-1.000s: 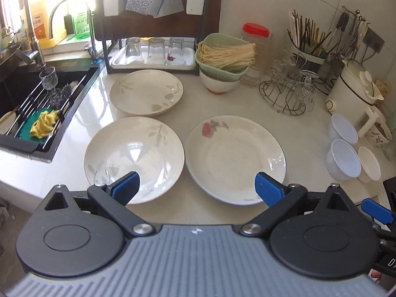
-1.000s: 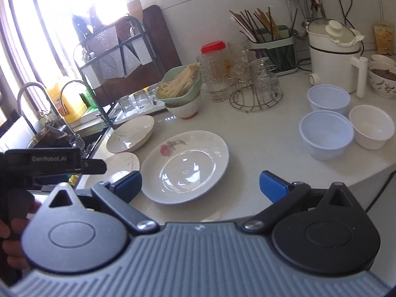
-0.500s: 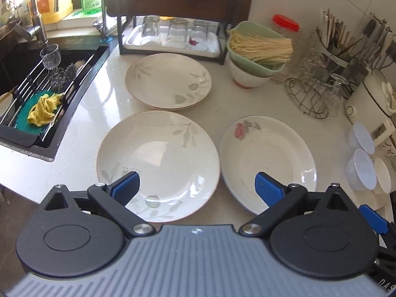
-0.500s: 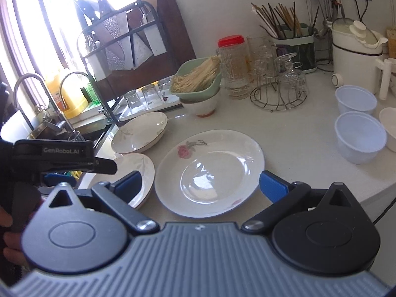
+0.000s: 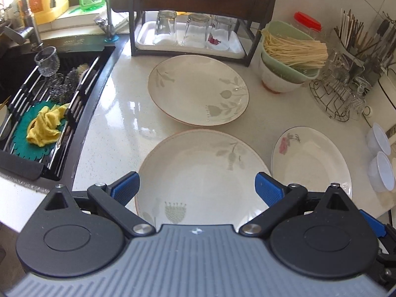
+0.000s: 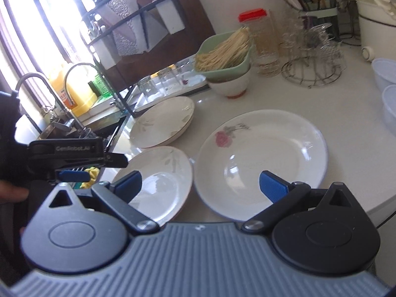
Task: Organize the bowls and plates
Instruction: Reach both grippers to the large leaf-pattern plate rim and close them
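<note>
Three plates lie on the white counter. The near leaf-patterned plate (image 5: 203, 173) (image 6: 158, 183) sits right under my left gripper (image 5: 196, 188), which is open with a blue finger on each side of the plate's near part. A second leaf-patterned plate (image 5: 198, 90) (image 6: 162, 122) lies behind it. The rose plate (image 5: 311, 158) (image 6: 262, 158) lies to the right, below my right gripper (image 6: 200, 184), which is open with nothing between its fingers. Three white plastic bowls (image 5: 378, 156) (image 6: 388, 94) stand at the far right. The left gripper's body shows at the left of the right wrist view.
A sink (image 5: 42, 104) with a drying rack, a glass and a yellow cloth lies to the left. Behind the plates stand a dark shelf with upturned glasses (image 5: 188, 32), a green bowl of dry noodles (image 5: 289, 52) stacked on a white bowl, a wire glass rack (image 5: 341, 94) and a chopstick holder.
Both grippers have moved forward and lower toward the plates. The near leaf plate now fills the gap between the left gripper's fingers. The rose plate looms larger in the right wrist view.
</note>
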Demonstrator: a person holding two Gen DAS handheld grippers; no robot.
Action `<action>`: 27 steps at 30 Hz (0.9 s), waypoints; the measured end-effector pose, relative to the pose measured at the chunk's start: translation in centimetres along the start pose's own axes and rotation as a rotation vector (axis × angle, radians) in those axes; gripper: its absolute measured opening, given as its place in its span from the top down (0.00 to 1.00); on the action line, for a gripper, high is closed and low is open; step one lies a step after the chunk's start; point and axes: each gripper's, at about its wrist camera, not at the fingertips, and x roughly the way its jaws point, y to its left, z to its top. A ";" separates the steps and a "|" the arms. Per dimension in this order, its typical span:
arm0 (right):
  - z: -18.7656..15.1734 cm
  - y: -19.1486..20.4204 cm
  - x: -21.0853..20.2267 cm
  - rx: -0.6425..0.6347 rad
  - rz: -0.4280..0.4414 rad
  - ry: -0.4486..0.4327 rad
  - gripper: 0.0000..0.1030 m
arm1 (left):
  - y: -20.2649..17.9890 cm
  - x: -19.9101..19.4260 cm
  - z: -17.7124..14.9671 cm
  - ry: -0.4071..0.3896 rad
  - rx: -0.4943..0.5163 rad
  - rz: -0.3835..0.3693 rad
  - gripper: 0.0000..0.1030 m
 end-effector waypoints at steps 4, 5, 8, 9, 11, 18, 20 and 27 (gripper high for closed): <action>-0.4 1.5 1.6 -0.001 0.048 0.037 0.02 | 2.1 1.7 0.8 0.033 -0.006 -0.020 0.02; -0.4 1.9 1.9 -0.004 0.046 0.044 0.04 | 2.6 2.0 0.9 0.041 -0.011 -0.029 0.02; -0.6 2.9 2.7 -0.006 0.048 0.065 0.07 | 3.8 2.6 1.2 0.041 0.013 -0.055 0.02; -0.7 3.1 3.0 -0.008 0.048 0.073 0.09 | 4.1 2.8 1.3 0.039 0.022 -0.064 0.02; -0.7 3.2 3.4 0.003 0.041 0.086 0.11 | 5.1 3.2 1.6 0.044 0.023 -0.114 0.02; -1.4 3.6 5.5 0.077 0.011 0.166 0.33 | 7.2 4.6 1.9 0.101 0.040 -0.210 0.03; -1.5 3.7 6.1 0.082 -0.002 0.182 0.40 | 7.6 5.1 1.8 0.113 0.036 -0.222 0.04; -2.2 3.5 7.9 0.128 -0.066 0.220 0.69 | 8.7 7.0 1.9 0.161 0.017 -0.261 0.52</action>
